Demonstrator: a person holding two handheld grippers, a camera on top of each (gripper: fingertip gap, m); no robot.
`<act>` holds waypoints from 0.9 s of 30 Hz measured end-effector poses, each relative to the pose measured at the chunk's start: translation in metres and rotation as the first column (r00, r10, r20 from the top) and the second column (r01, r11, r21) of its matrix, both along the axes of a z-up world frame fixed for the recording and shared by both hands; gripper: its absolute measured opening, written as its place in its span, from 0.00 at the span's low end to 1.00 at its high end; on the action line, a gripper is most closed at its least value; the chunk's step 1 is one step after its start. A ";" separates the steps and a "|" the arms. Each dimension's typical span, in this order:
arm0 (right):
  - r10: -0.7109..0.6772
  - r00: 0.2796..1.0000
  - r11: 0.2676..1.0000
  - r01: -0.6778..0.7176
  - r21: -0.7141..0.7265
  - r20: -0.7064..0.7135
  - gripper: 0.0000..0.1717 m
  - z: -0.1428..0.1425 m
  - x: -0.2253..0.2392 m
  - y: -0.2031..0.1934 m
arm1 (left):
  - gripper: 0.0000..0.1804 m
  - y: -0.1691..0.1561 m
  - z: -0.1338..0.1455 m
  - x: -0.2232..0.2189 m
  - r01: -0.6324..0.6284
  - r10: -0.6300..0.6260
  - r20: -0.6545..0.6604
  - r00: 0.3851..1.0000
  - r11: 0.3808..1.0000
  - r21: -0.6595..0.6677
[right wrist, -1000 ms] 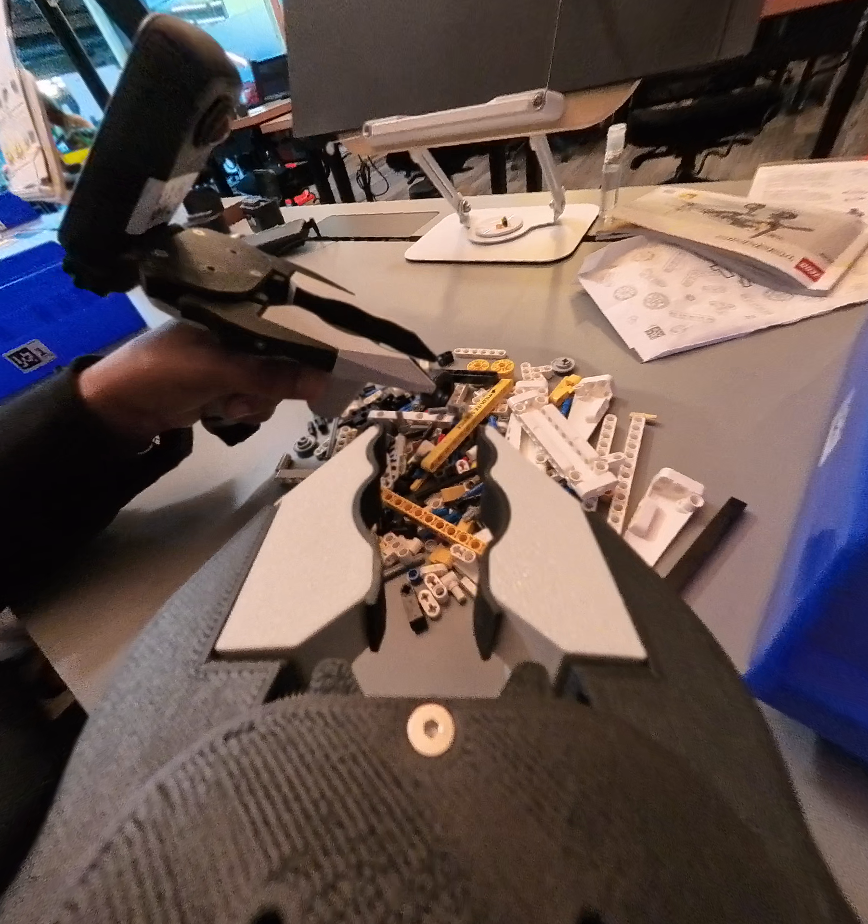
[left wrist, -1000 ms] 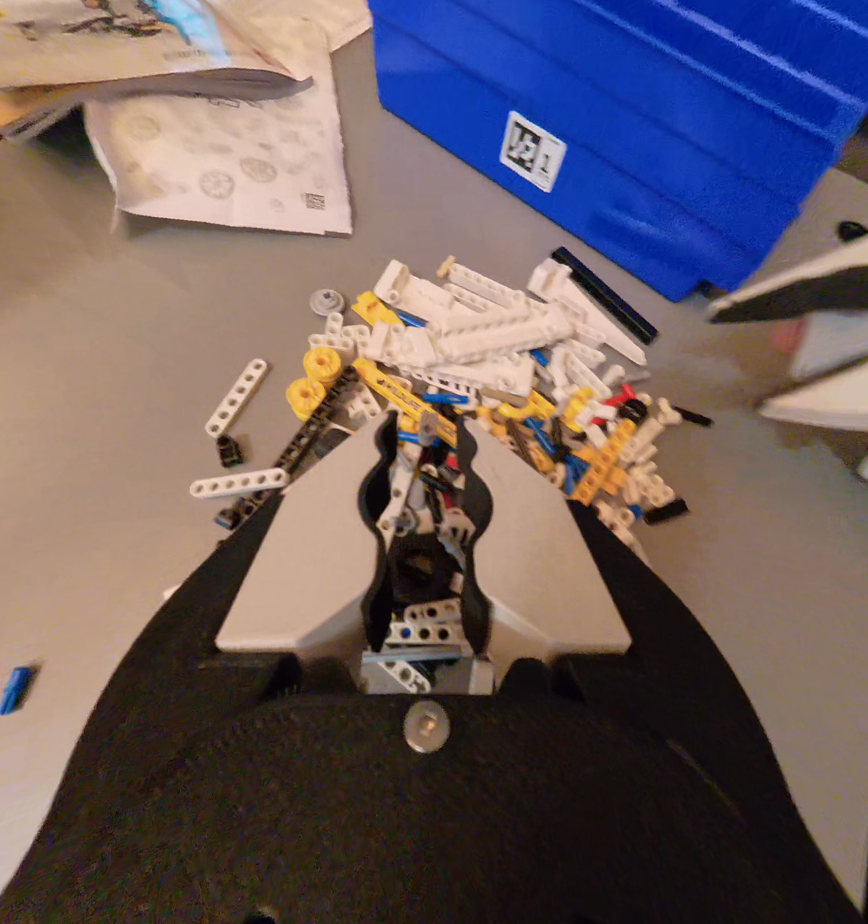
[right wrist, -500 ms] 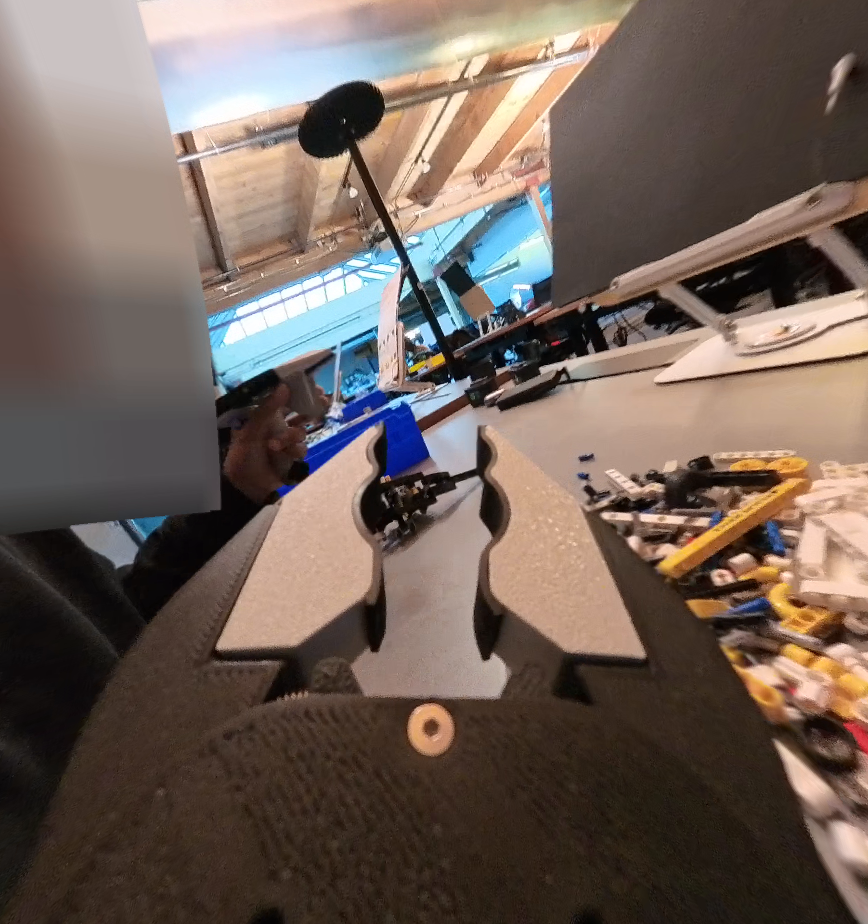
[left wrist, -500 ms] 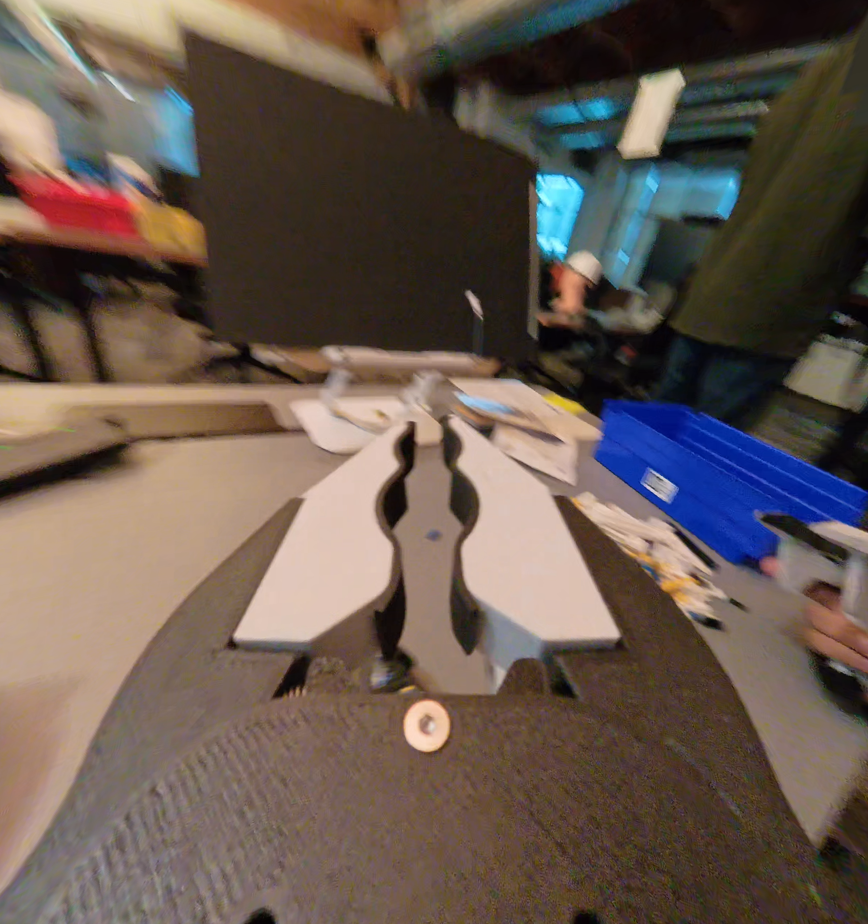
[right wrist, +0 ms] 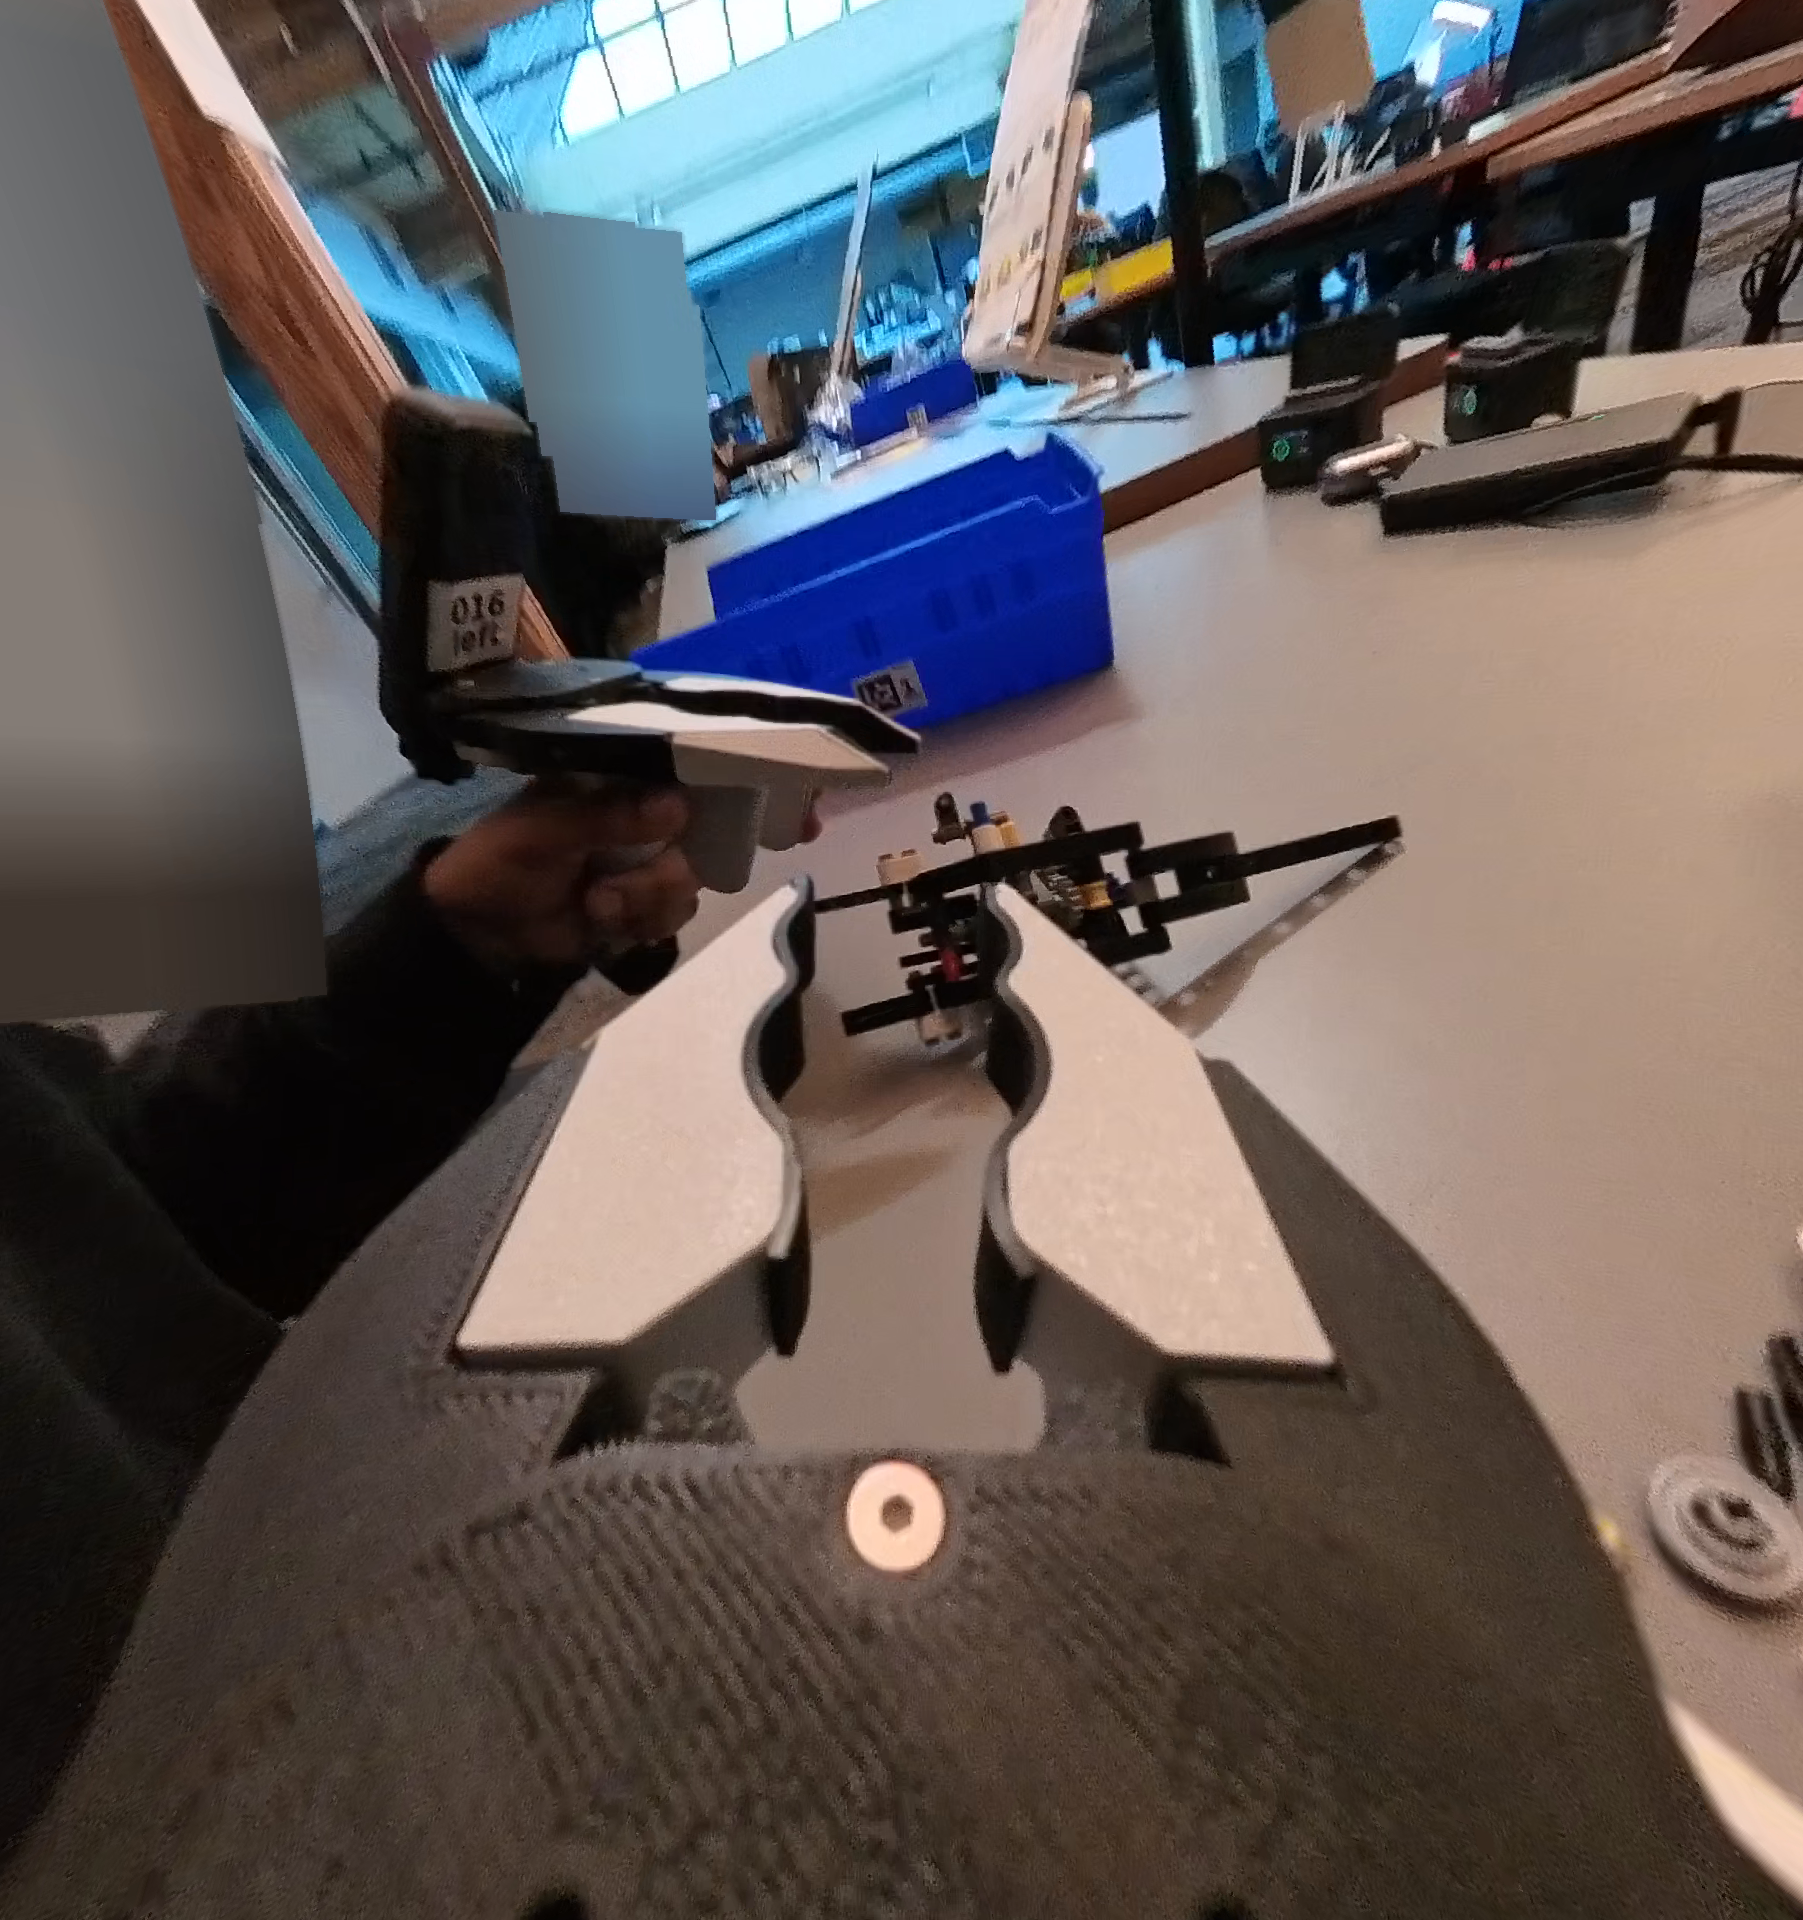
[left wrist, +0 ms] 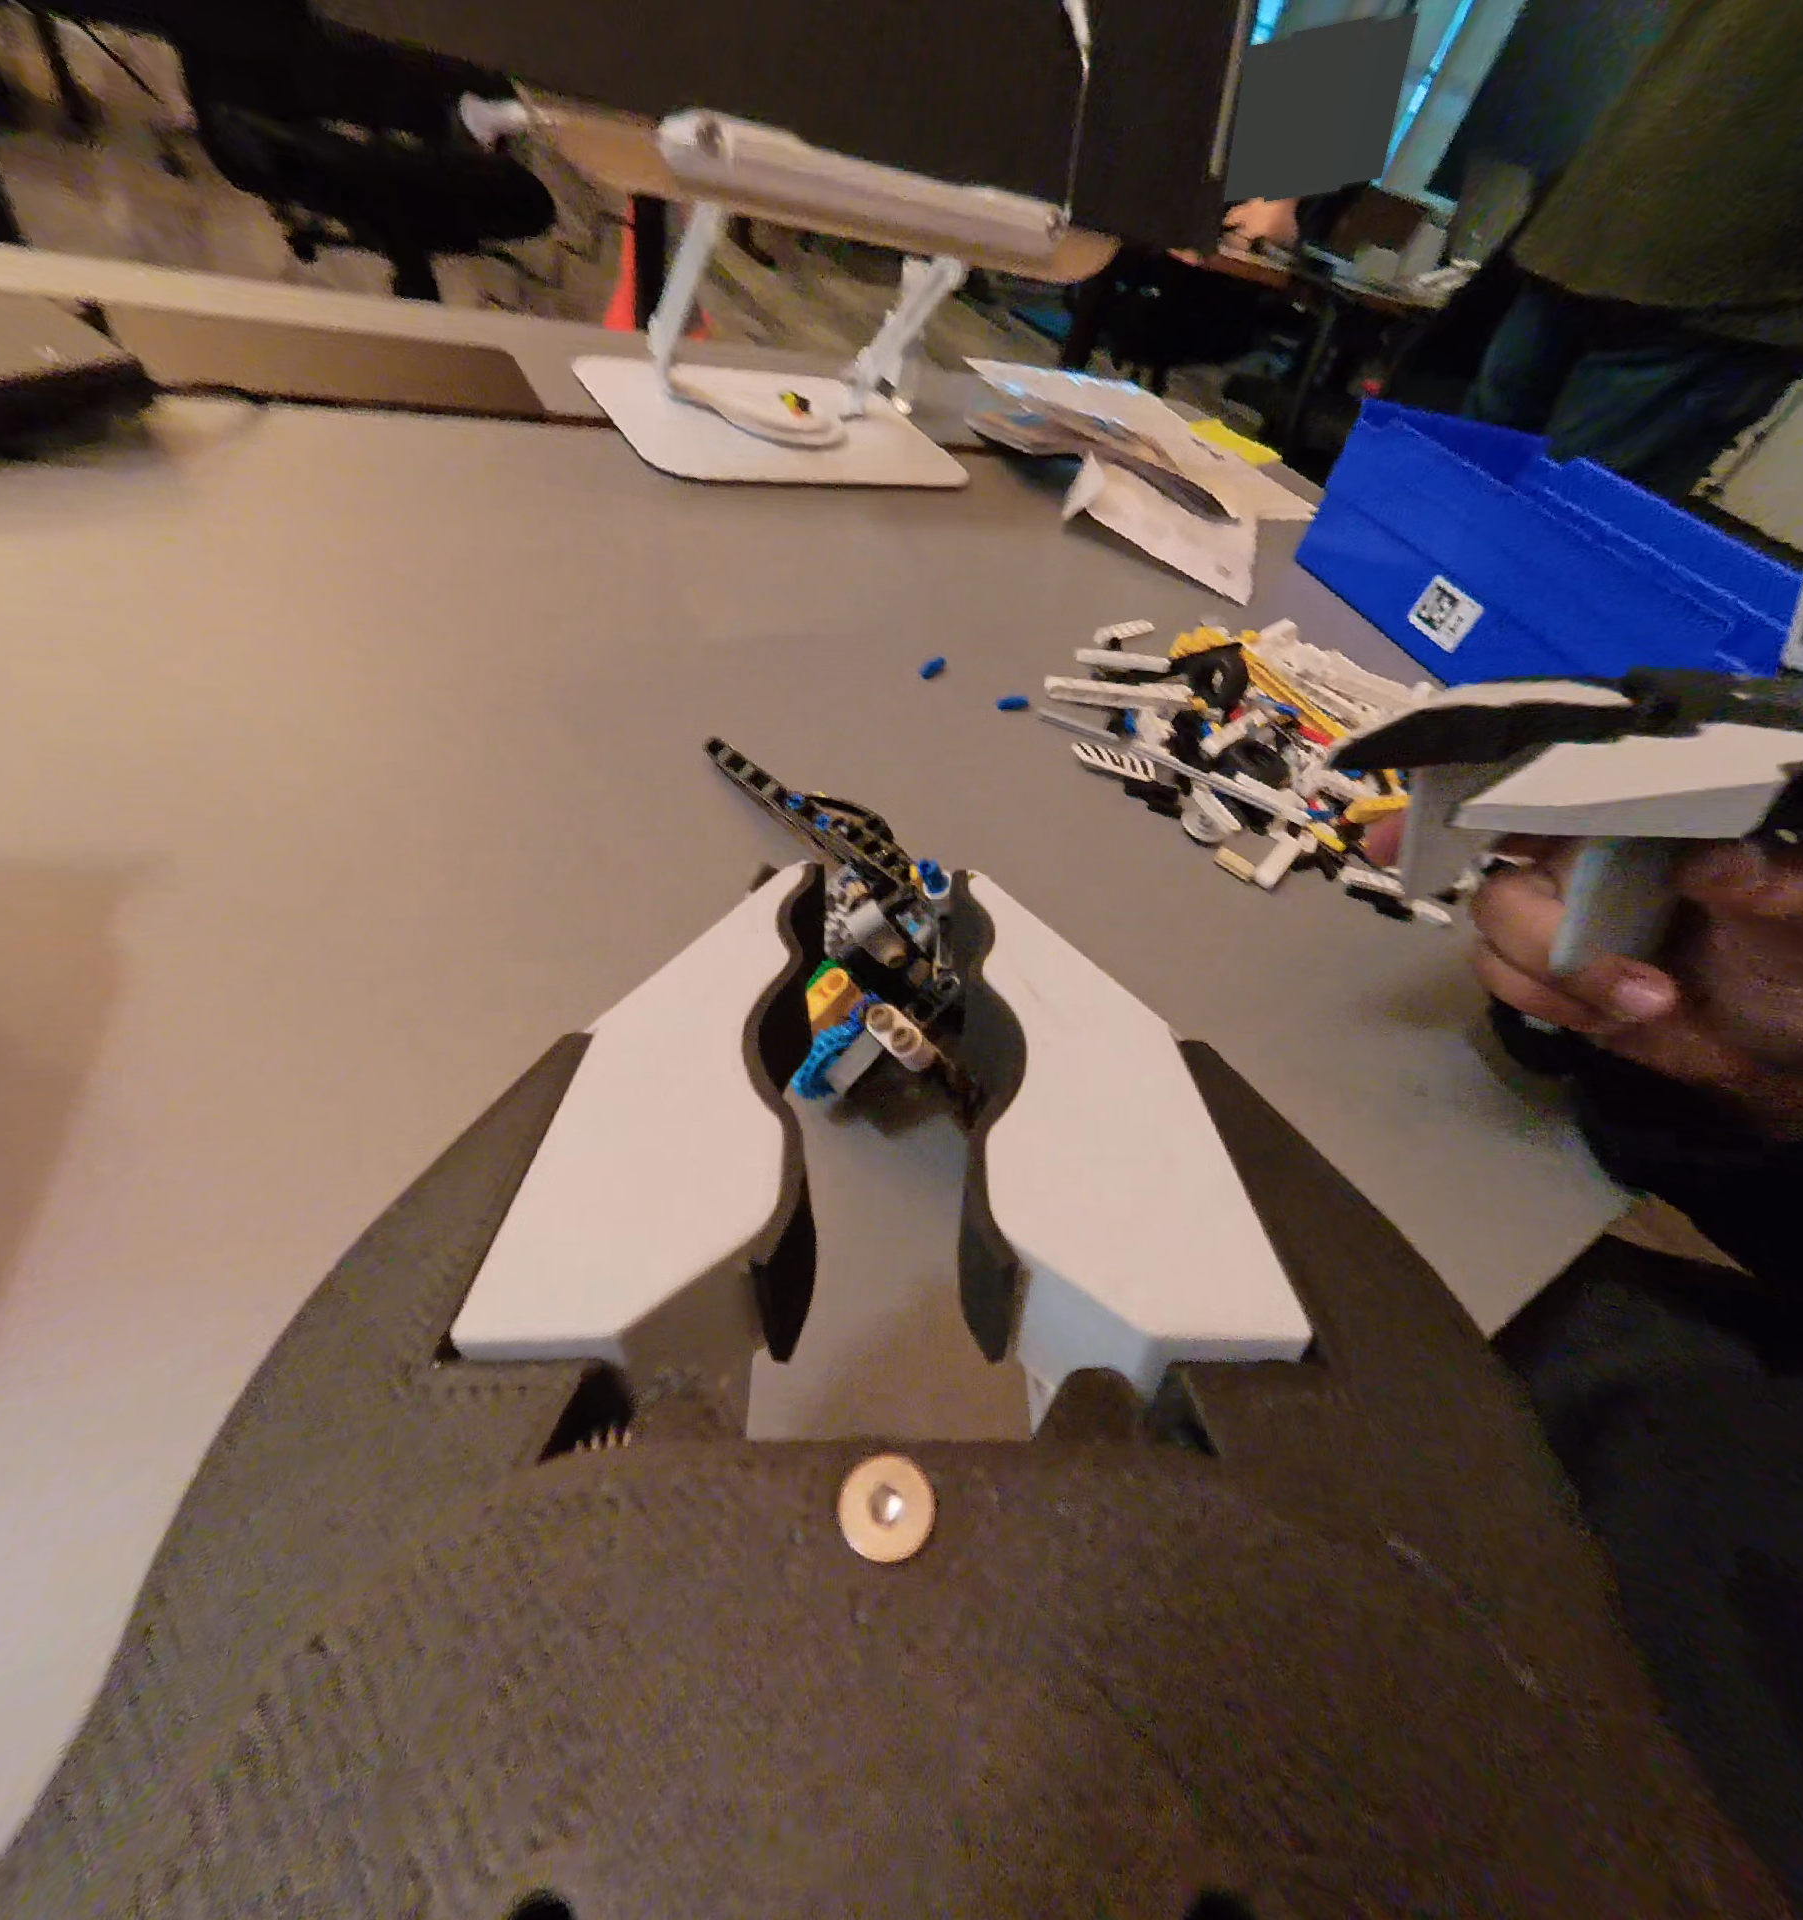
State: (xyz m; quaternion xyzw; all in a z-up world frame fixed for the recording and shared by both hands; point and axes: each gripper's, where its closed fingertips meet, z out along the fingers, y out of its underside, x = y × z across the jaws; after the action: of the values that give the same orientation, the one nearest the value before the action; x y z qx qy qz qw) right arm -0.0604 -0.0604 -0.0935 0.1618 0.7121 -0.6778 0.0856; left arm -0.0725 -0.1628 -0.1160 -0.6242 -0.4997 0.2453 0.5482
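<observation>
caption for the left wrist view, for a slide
Left gripper open around a small black brick assembly on a grey table, loose brick pile beyond.

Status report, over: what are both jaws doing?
Left gripper, right gripper: jaws open, empty. Black brick assembly on table, ahead of both. Loose brick pile near right gripper.

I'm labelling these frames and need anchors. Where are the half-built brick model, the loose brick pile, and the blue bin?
brick model [left wrist: 881,940], left wrist view, on its grey and black middle.
brick pile [left wrist: 1229,727], left wrist view, on the heap's middle.
blue bin [left wrist: 1541,551], left wrist view, on its side wall.
</observation>
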 end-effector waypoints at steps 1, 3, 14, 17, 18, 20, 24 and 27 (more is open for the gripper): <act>0.002 1.000 1.000 -0.002 0.029 -0.018 0.16 -0.002 -0.002 -0.009 | 0.13 0.003 -0.005 0.000 0.015 -0.015 0.022 1.000 1.000 0.007; 0.016 0.999 0.997 -0.013 0.078 -0.039 0.15 -0.004 -0.005 -0.026 | 0.15 0.008 -0.012 -0.003 0.045 -0.045 0.049 0.998 0.999 0.006; 0.060 0.990 0.983 -0.037 0.179 -0.126 0.08 -0.011 -0.032 -0.077 | 0.06 0.012 -0.024 -0.012 0.084 -0.080 0.077 0.994 0.995 -0.052; 0.078 0.987 0.971 -0.044 0.235 -0.138 0.07 -0.030 -0.027 -0.079 | 0.06 0.012 -0.025 -0.011 0.078 -0.076 0.069 0.995 0.997 -0.019; 0.090 0.985 0.967 -0.052 0.248 -0.145 0.07 -0.033 -0.024 -0.079 | 0.06 0.012 -0.025 -0.011 0.075 -0.074 0.065 0.995 0.997 -0.010; 0.098 0.980 0.961 -0.049 0.273 -0.171 0.07 -0.038 -0.021 -0.081 | 0.06 0.012 -0.024 -0.012 0.069 -0.068 0.053 0.996 0.998 -0.009; 0.106 0.963 0.945 -0.020 0.326 -0.249 0.06 -0.046 -0.020 -0.086 | 0.06 0.013 -0.025 -0.011 0.069 -0.067 0.028 0.997 0.996 -0.055; 0.101 0.937 0.938 0.022 0.345 -0.335 0.04 -0.047 -0.021 -0.088 | 0.05 0.016 -0.025 -0.008 0.088 -0.087 0.018 0.996 0.994 -0.065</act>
State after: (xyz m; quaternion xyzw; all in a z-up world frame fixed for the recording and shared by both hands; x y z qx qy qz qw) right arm -0.0818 -0.1482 -0.1404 0.0373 0.8263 -0.5591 -0.0572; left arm -0.0804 -0.1468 -0.1412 -0.6651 -0.4677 0.2326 0.5337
